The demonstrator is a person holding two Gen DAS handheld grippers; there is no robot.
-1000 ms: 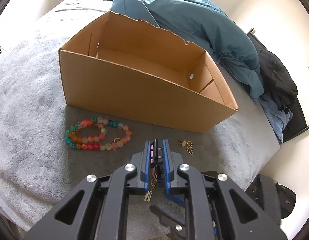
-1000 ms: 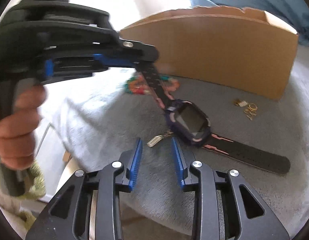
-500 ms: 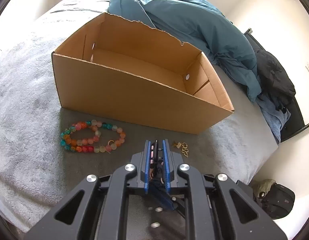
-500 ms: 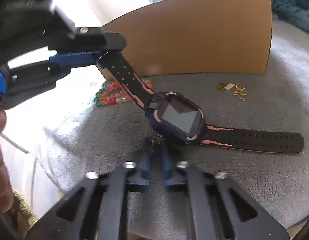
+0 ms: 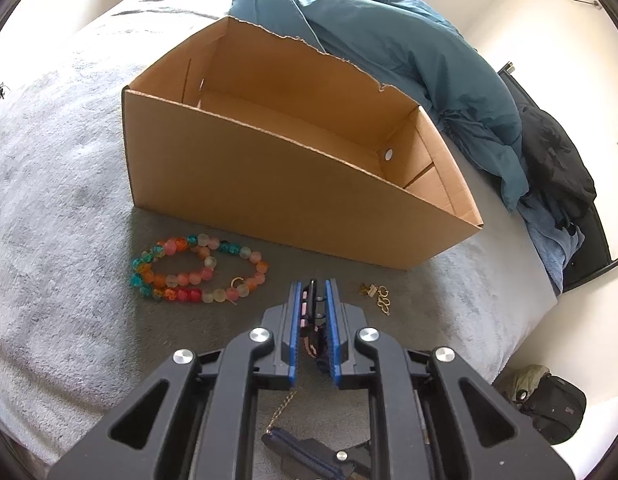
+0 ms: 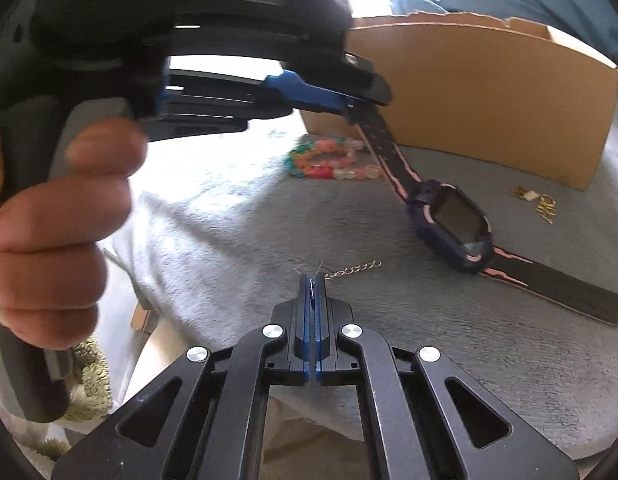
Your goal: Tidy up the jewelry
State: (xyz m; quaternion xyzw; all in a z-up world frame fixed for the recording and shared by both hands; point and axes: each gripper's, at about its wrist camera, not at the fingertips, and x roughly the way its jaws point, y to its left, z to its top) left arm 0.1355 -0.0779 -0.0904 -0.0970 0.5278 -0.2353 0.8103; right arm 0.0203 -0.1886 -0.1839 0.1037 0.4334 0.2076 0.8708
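Pinching one end of a thin gold chain [image 6: 353, 269], the right gripper [image 6: 313, 280] has its fingers pressed fully together, the rest of the chain trailing off to the right on the grey blanket [image 6: 237, 240]. The left gripper [image 5: 314, 286] is clamped on the strap of a black and pink watch [image 6: 453, 224]. Past that, a bead bracelet [image 5: 197, 268] and small gold earrings [image 5: 375, 294] lie just in front of the open cardboard box [image 5: 269, 184].
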